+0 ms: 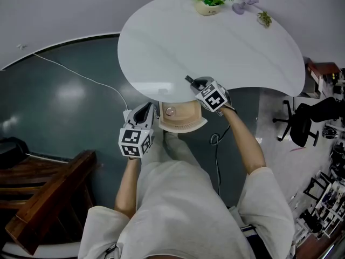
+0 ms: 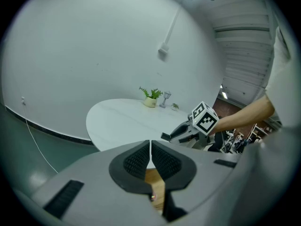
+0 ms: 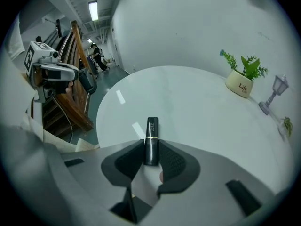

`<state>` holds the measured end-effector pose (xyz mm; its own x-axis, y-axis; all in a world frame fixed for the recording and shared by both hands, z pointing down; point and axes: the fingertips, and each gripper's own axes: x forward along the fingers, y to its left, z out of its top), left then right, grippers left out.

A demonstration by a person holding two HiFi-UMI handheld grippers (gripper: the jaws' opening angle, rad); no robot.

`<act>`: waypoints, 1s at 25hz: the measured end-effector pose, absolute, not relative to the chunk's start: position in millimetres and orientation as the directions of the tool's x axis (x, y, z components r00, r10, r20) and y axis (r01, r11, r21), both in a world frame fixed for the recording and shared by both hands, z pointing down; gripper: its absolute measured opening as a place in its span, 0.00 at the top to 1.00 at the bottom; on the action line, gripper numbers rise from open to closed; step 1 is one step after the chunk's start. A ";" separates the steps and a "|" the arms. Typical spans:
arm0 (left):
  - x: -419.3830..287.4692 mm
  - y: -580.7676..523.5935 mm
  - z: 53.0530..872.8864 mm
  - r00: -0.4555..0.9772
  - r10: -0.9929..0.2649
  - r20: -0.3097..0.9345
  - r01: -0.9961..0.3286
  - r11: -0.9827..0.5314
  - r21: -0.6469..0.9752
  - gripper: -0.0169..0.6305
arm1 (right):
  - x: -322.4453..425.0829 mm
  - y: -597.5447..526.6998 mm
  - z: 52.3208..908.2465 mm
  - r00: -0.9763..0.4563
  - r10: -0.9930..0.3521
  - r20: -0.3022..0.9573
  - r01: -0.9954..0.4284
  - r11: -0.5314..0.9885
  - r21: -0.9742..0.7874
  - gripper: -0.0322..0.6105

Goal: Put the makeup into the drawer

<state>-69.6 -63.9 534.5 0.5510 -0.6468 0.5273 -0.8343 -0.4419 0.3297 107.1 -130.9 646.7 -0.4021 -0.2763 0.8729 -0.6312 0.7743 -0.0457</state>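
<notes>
A: So, where is the lipstick (image 3: 152, 131) at this moment?

B: It is in the right tool (image 3: 151, 149). The two dark ribbed pads press on the lower half of the black tube, one from each side. The upper half, with a thin gold ring, stands out beyond the tips.

A: And where is that tool?

B: From the head view, the right tool is at the near edge of the round white counter (image 1: 215, 47), just above the back right corner of the drawer (image 1: 182, 125). The lipstick is not in the drawer; its free end points over the counter.

A: Is the drawer open?

B: Yes, the pale wooden drawer is pulled out from under the counter toward the person. One small round thing (image 1: 170, 111) lies inside; what it is I cannot tell.

A: What about the left tool (image 2: 150, 158)?

B: Its pads are closed together with only a hairline between them, and I see nothing in that gap. The tool is just beside the left side of the drawer. Whether it touches the wood I cannot tell.

A: Anything else on the counter?

B: At the far edge stand a small potted plant (image 1: 209, 1), a little lamp-shaped ornament (image 1: 245, 1) and a tiny green sprig (image 1: 264, 18), well apart from both tools.
</notes>
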 end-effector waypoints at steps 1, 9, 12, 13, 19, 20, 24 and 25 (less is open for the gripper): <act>-69.2 -63.0 534.4 0.551 -0.646 0.528 -0.834 -0.442 0.329 0.95 | 106.7 -130.9 646.9 -0.395 -0.273 0.877 -0.629 0.776 -0.042 0.80; -66.0 -57.8 532.7 0.548 -0.650 0.526 -0.836 -0.439 0.328 0.95 | 105.1 -130.9 645.3 -0.368 -0.263 0.892 -0.604 0.797 -0.014 0.81; -68.9 -56.5 530.8 0.543 -0.656 0.524 -0.839 -0.436 0.325 0.95 | 104.2 -118.9 642.3 -0.381 -0.251 0.890 -0.589 0.808 -0.025 0.81; -70.1 -56.1 530.4 0.542 -0.657 0.524 -0.841 -0.434 0.324 0.95 | 102.1 -115.5 638.7 -0.395 -0.256 0.882 -0.587 0.809 -0.028 0.81; -67.5 -53.6 529.9 0.538 -0.661 0.524 -0.843 -0.430 0.323 0.95 | 90.2 -91.5 607.9 -0.482 -0.296 0.825 -0.592 0.804 -0.057 0.81; -66.6 -53.1 529.5 0.539 -0.661 0.522 -0.842 -0.432 0.323 0.95 | 88.5 -87.5 602.4 -0.494 -0.307 0.814 -0.594 0.802 -0.058 0.81; -64.3 -50.3 529.0 0.543 -0.659 0.521 -0.840 -0.437 0.322 0.95 | 78.6 -70.9 581.3 -0.541 -0.339 0.770 -0.589 0.806 -0.059 0.81; -63.5 -49.2 529.0 0.543 -0.659 0.521 -0.839 -0.438 0.322 0.95 | 76.4 -66.4 578.3 -0.549 -0.339 0.764 -0.582 0.811 -0.058 0.81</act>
